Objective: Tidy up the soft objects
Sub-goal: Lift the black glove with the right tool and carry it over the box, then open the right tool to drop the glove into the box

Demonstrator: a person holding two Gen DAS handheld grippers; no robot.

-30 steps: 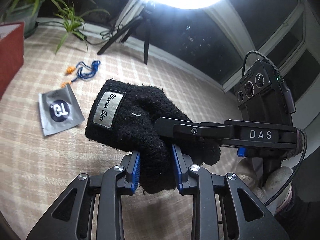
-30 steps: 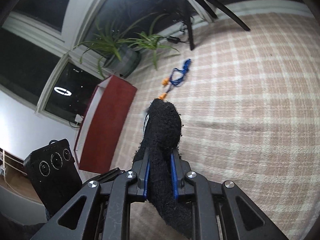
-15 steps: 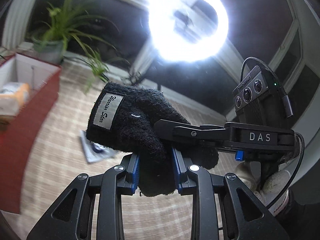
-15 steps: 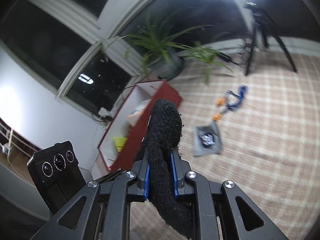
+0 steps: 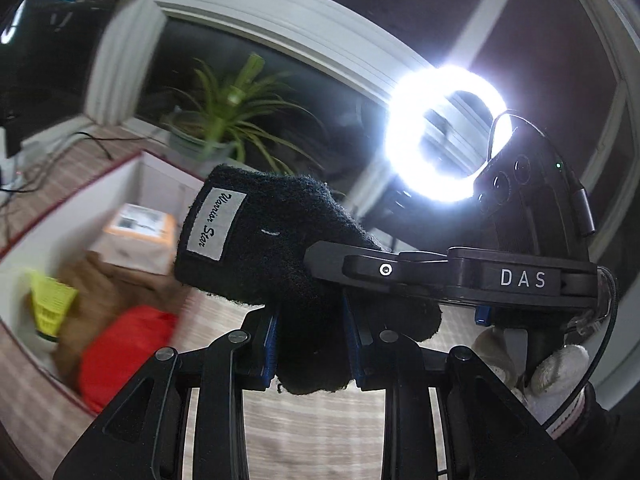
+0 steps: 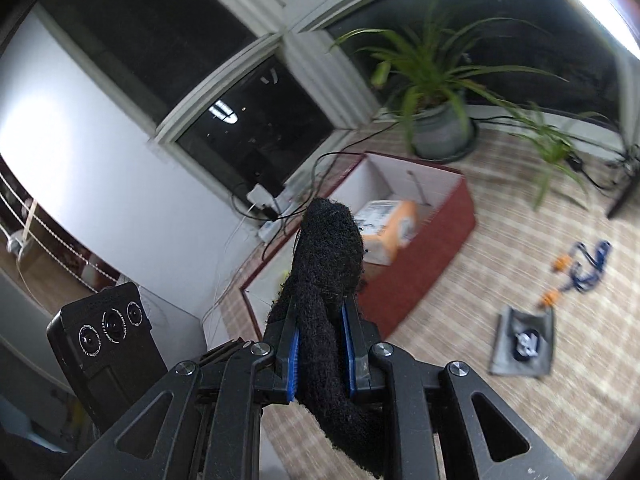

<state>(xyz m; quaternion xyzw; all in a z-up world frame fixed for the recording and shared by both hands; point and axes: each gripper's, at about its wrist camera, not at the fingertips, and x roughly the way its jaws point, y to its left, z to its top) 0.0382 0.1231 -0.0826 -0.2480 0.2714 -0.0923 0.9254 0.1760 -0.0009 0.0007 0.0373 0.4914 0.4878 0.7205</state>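
A black knit glove point(image 5: 280, 236) with a white sewn label is held in the air by both grippers. My left gripper point(image 5: 310, 344) is shut on its lower part. My right gripper point(image 6: 320, 348) is shut on the same glove point(image 6: 326, 264) and shows in the left wrist view point(image 5: 400, 268) coming in from the right. A red box point(image 6: 432, 240) with a white inside stands on the checked cloth, below and left of the glove; its inside point(image 5: 160, 188) holds soft items.
In the box lie an orange-and-white pack point(image 5: 138, 236), a brown cloth point(image 5: 108, 280), a red item point(image 5: 124, 352) and a yellow shuttlecock point(image 5: 50, 304). A grey sachet point(image 6: 524, 342) and corded orange earplugs point(image 6: 580, 272) lie on the cloth. A potted plant point(image 6: 436, 120) and ring light point(image 5: 448, 136) stand behind.
Both grippers have carried the glove up off the cloth and leftward toward the red box. The box's inside has come into view. Both grips are unchanged.
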